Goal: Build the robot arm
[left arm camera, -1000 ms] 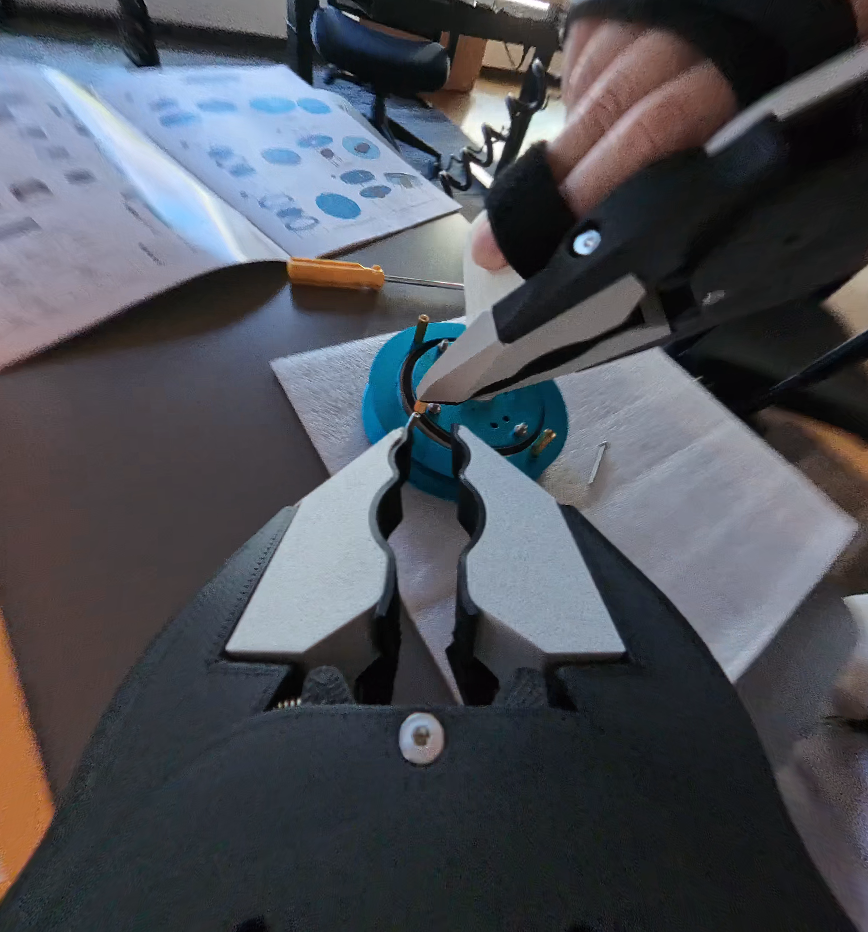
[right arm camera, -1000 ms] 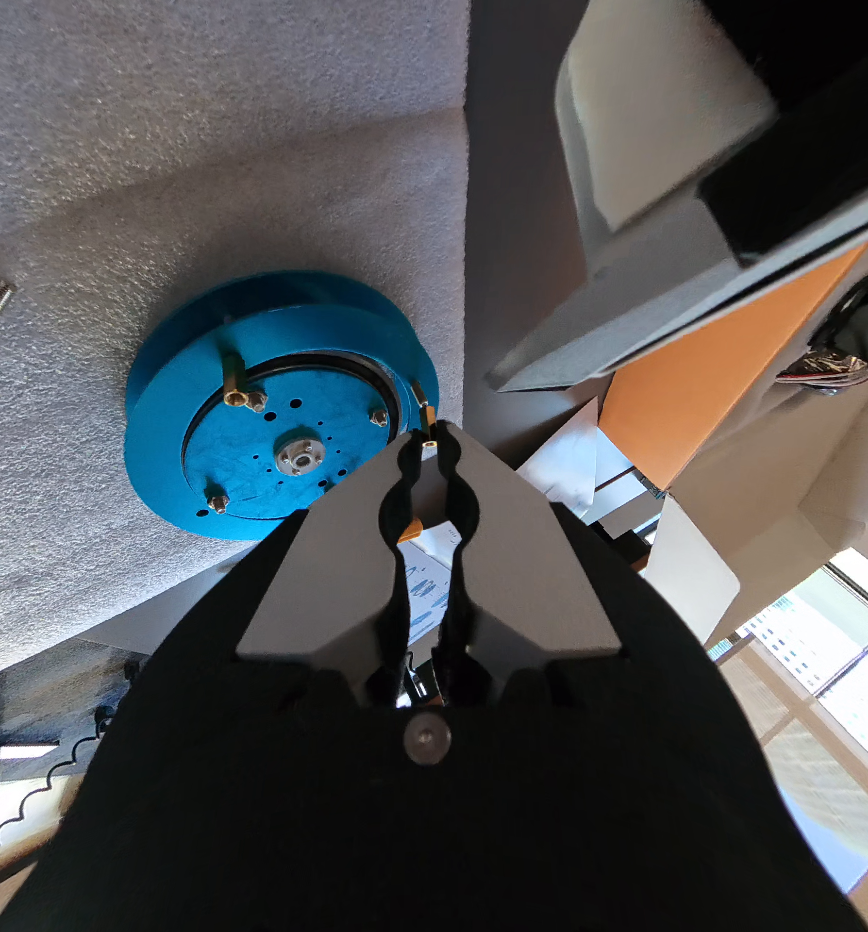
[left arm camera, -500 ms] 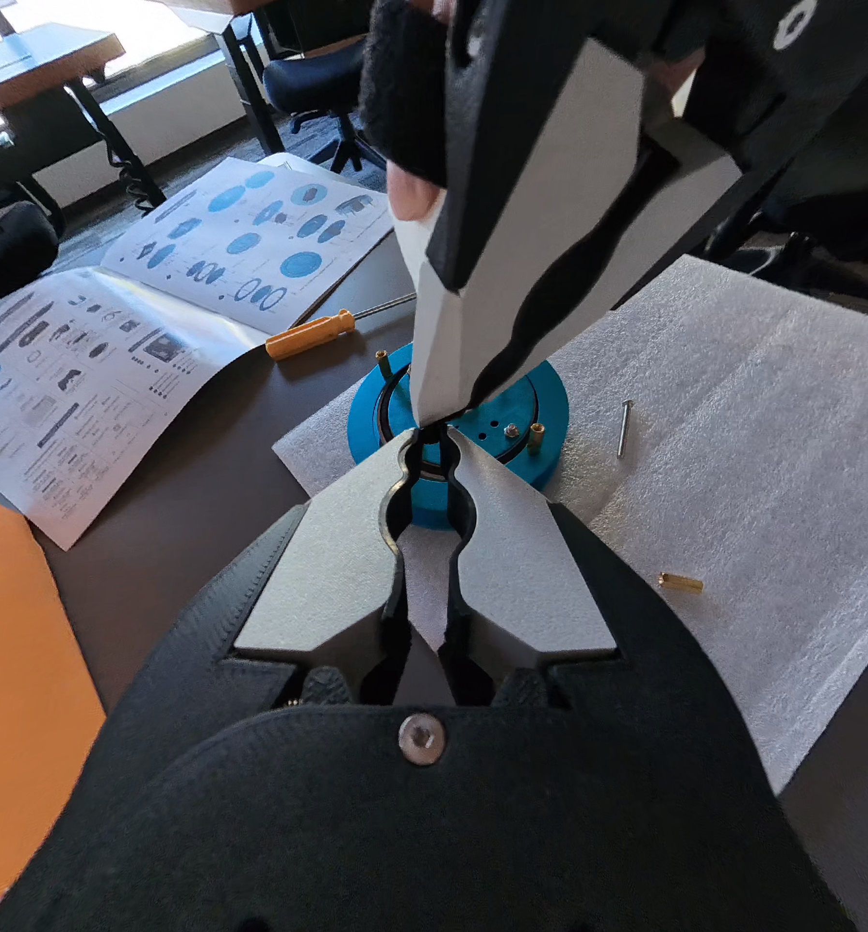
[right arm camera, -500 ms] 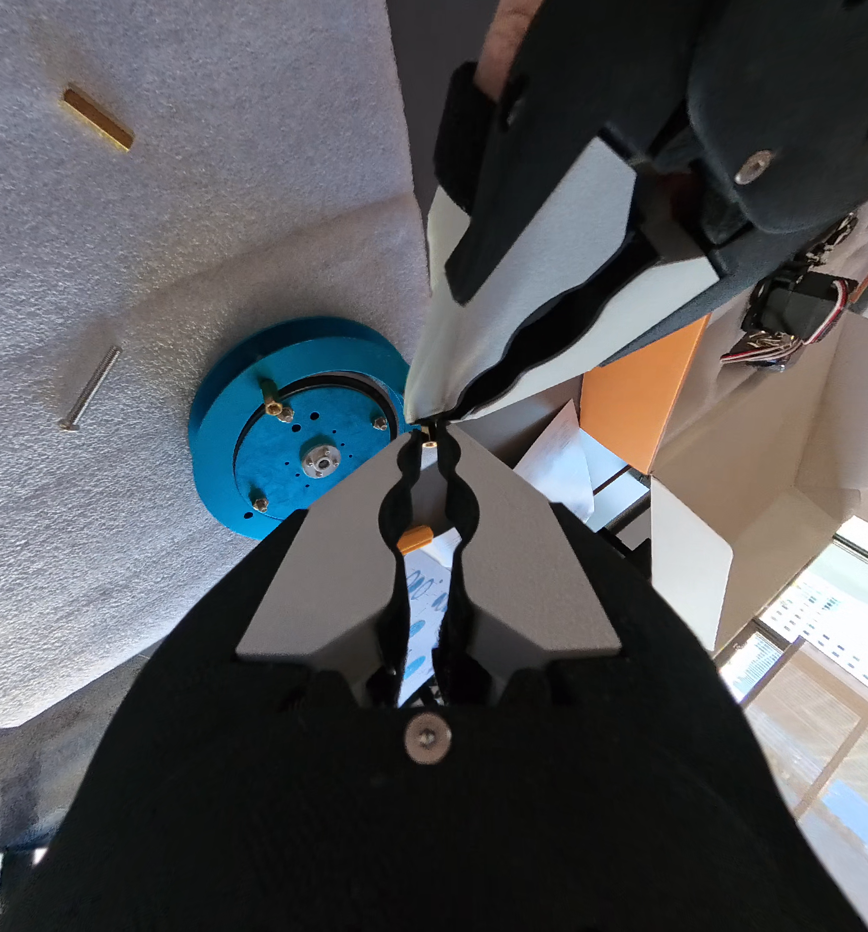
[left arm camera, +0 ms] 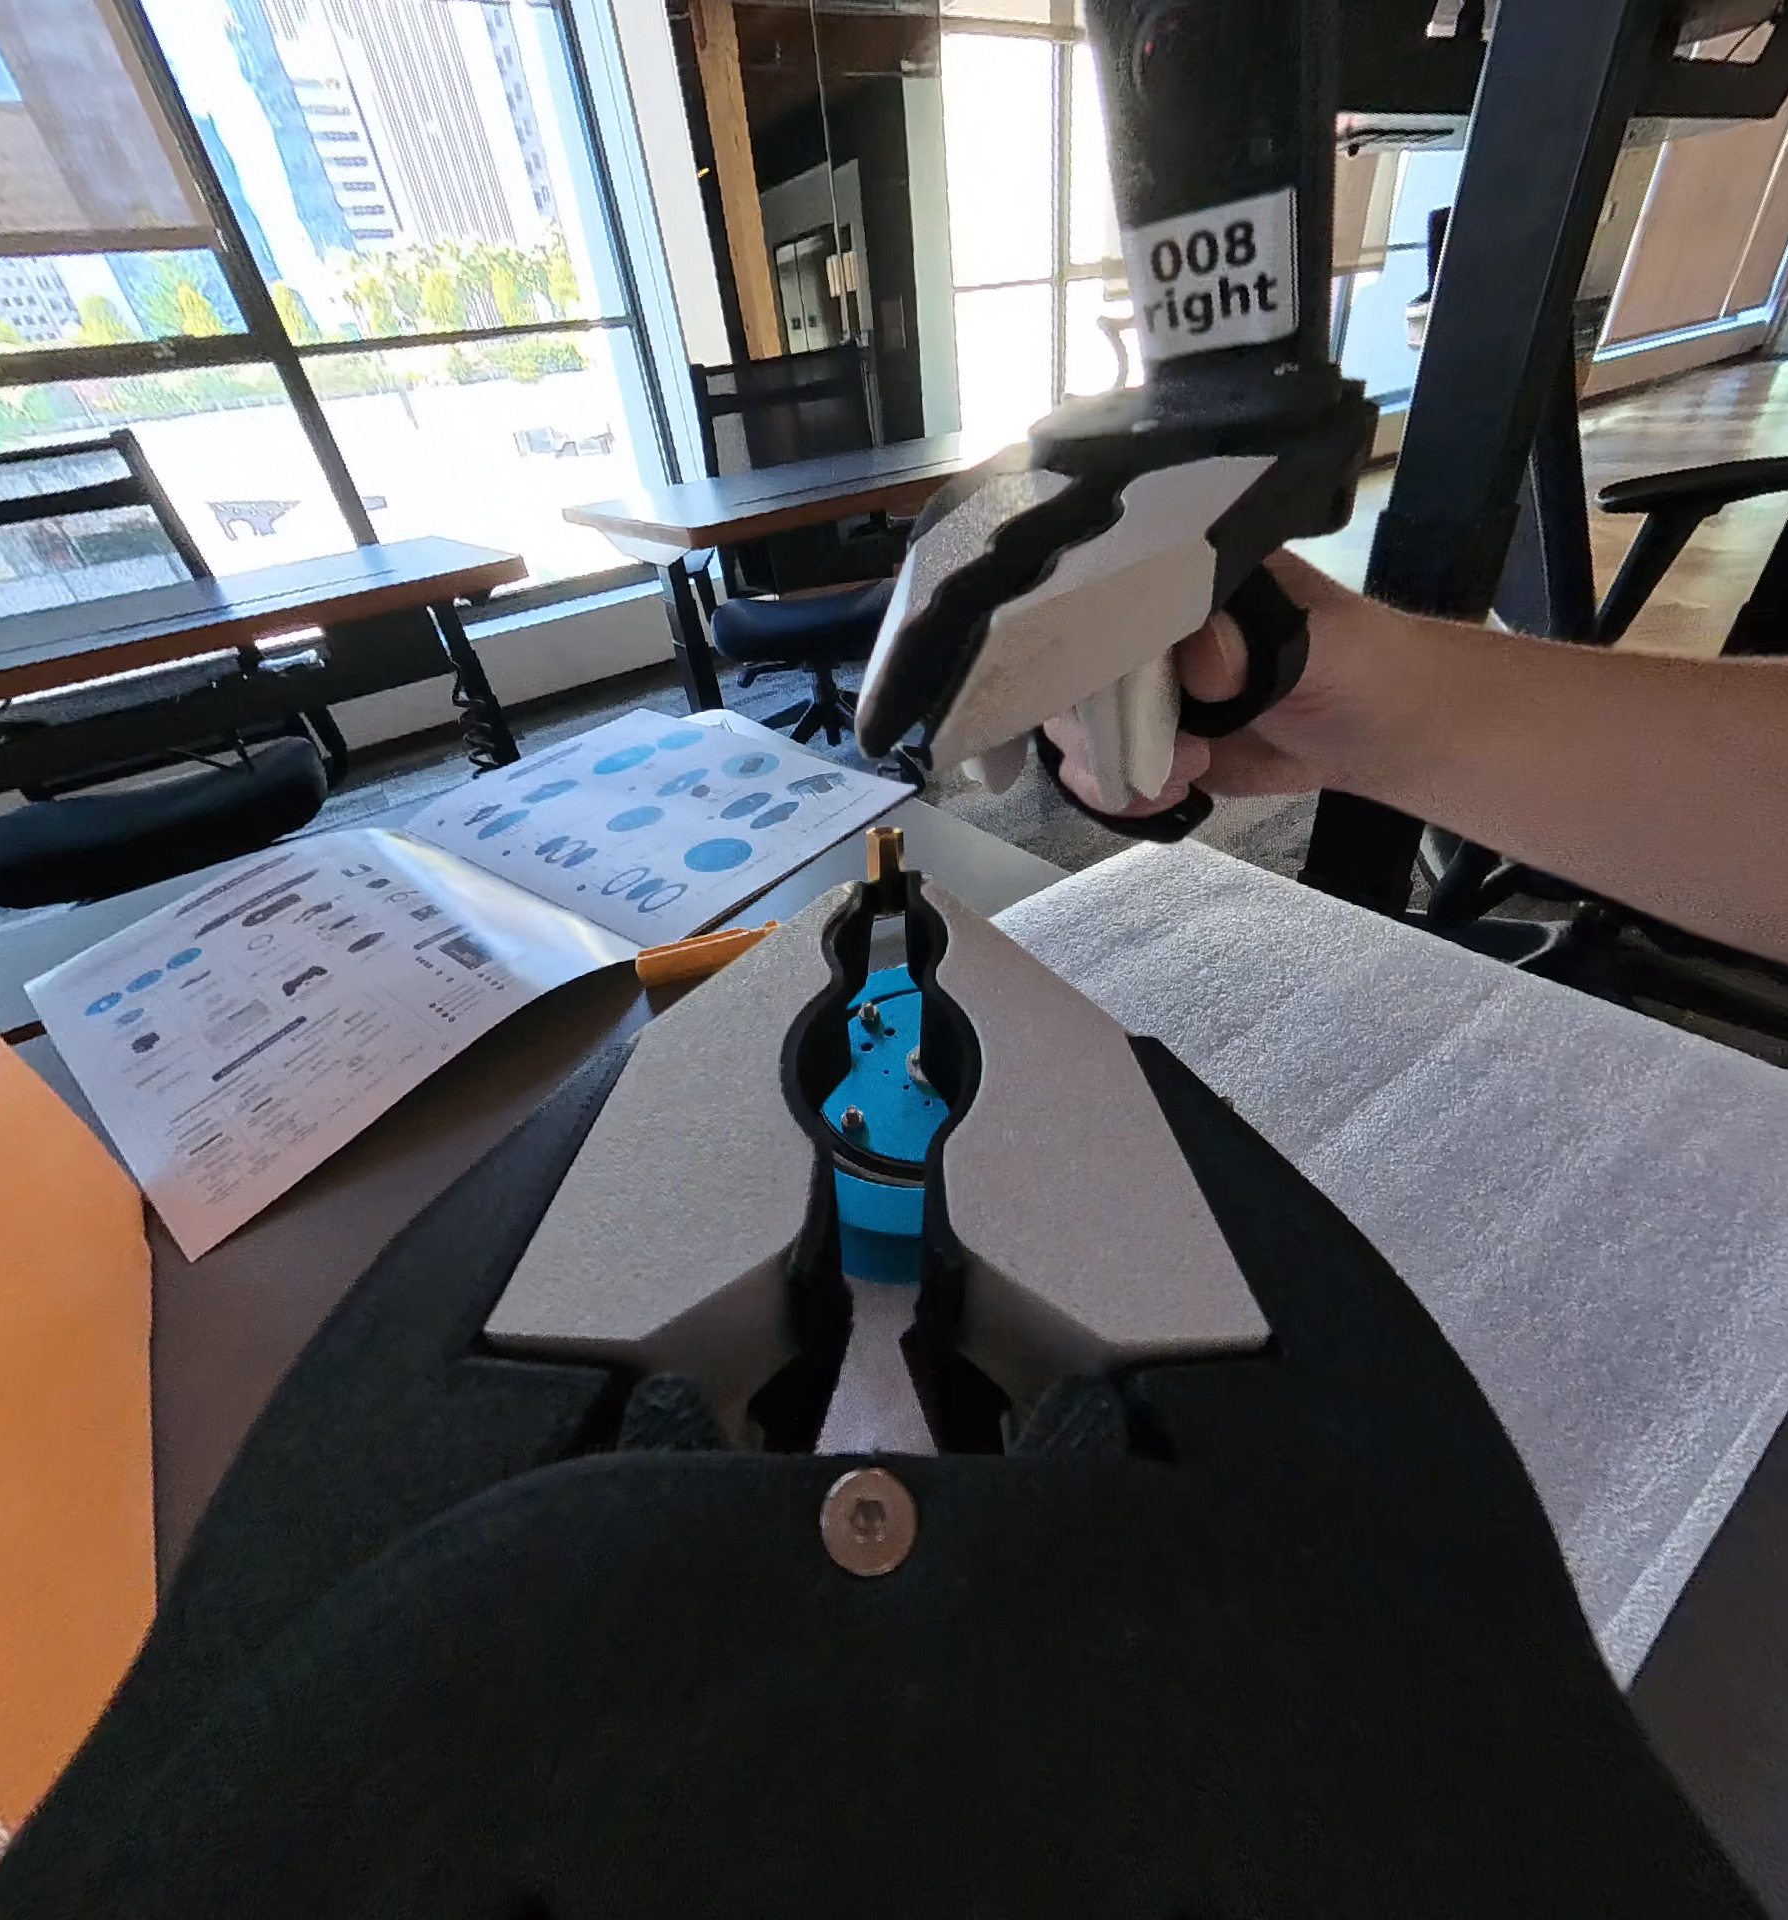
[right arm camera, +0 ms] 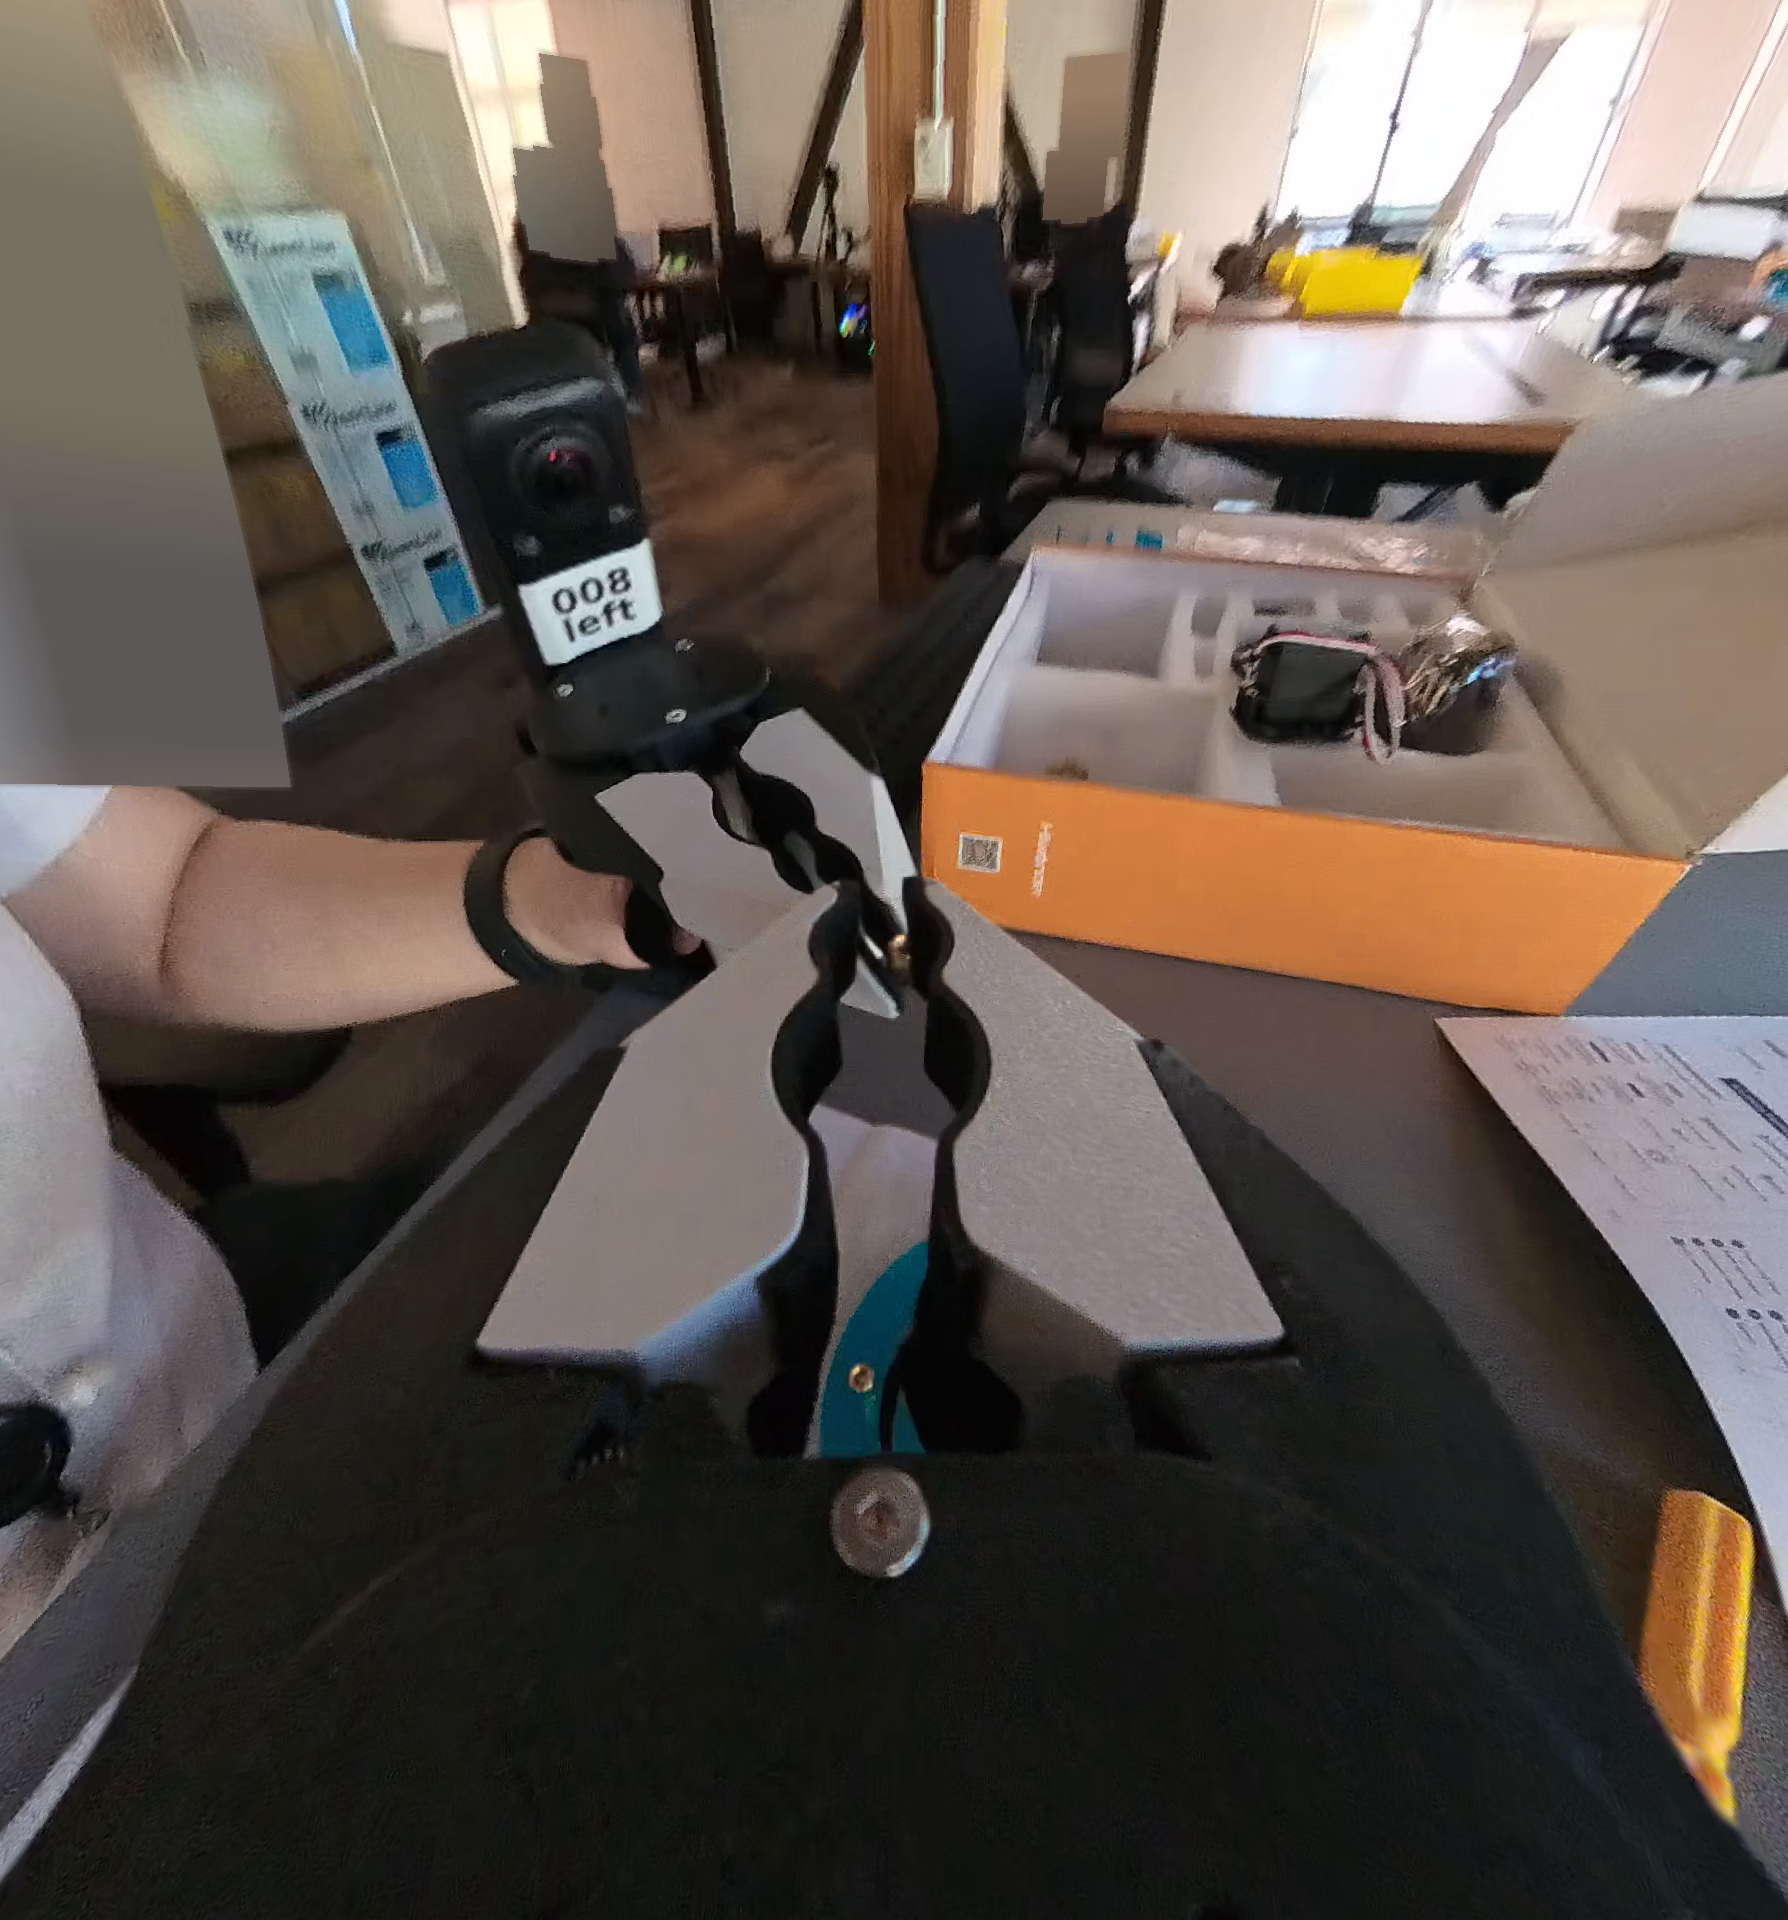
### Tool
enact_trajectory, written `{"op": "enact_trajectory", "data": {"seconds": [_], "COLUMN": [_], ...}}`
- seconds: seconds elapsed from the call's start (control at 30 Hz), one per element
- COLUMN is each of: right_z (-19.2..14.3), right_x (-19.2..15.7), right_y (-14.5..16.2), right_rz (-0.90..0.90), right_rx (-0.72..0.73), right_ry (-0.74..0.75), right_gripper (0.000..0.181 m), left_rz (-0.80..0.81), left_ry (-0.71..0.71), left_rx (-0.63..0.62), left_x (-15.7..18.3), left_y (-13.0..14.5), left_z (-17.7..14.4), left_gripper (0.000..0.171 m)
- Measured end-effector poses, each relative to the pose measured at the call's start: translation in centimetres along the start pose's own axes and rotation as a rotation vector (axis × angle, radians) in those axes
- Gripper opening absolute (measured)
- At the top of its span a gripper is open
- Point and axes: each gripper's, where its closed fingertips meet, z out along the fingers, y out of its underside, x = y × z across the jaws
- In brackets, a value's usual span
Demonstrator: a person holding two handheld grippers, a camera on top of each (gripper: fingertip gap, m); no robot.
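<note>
My left gripper (left arm camera: 887, 899) is shut on a small brass standoff (left arm camera: 885, 854), which sticks up from its tips. It is raised above a blue metal disc (left arm camera: 885, 1112) that shows through the gap between the fingers. My right gripper (right arm camera: 879, 896) is shut to a narrow slit with nothing in it. In the left wrist view it (left arm camera: 874, 740) hangs just above and beyond the standoff without touching it. The right wrist view shows the left gripper (right arm camera: 885, 987) with the standoff (right arm camera: 898, 943) and an edge of the disc (right arm camera: 874, 1340) below.
The disc lies on a white foam sheet (left arm camera: 1389, 1143) on a dark table. An open instruction booklet (left arm camera: 350, 987) and an orange-handled screwdriver (left arm camera: 703, 951) lie beyond it. An open orange box (right arm camera: 1285, 883) with foam compartments stands to the left. A person's forearms hold both grippers. My left and right fingertips are right by each other.
Both grippers were down at the disc around the standoff. Now both are lifted; the left has come away with the standoff and the right has drawn back upward, empty.
</note>
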Motion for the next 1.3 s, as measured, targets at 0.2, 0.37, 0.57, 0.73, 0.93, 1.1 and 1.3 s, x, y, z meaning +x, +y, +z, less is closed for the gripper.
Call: {"op": "enact_trajectory", "data": {"seconds": [0.2,0.37,0.57,0.73,0.93,1.1,1.3], "right_z": [0.1,-0.3,-0.1,-0.1,-0.5,-0.4,-0.2], "right_x": [0.5,1.4,1.0,1.1,0.7,0.4,0.0], "right_y": [1.4,2.0,2.6,3.6,3.6,2.7,3.2], "right_rz": [0.011,0.016,0.014,-0.006,-0.279,-0.309,-0.282], "right_rx": [-0.015,-0.019,-0.064,-0.188,-0.488,-0.567,-0.599], "right_ry": [0.011,0.03,-0.049,-0.103,-0.148,-0.186,-0.212], "right_gripper": [0.01,0.017,0.005,0.005,0.012,0.01,0.006], "left_rz": [-0.006,-0.011,-0.003,0.031,0.055,0.071,0.071], "left_ry": [0.027,0.039,0.052,0.078,0.11,0.121,0.125], "left_rx": [0.022,0.014,-0.004,-0.059,-0.064,-0.064,-0.054], "left_x": [0.3,0.3,0.1,0.3,0.5,0.8,1.1], "left_y": [-0.3,0.2,0.6,1.4,1.1,0.9,0.7], "left_z": [0.4,0.7,0.8,0.8,0.6,0.6,0.5], "left_gripper": [0.004,0.004,0.004,0.004,0.004,0.004,0.004]}}
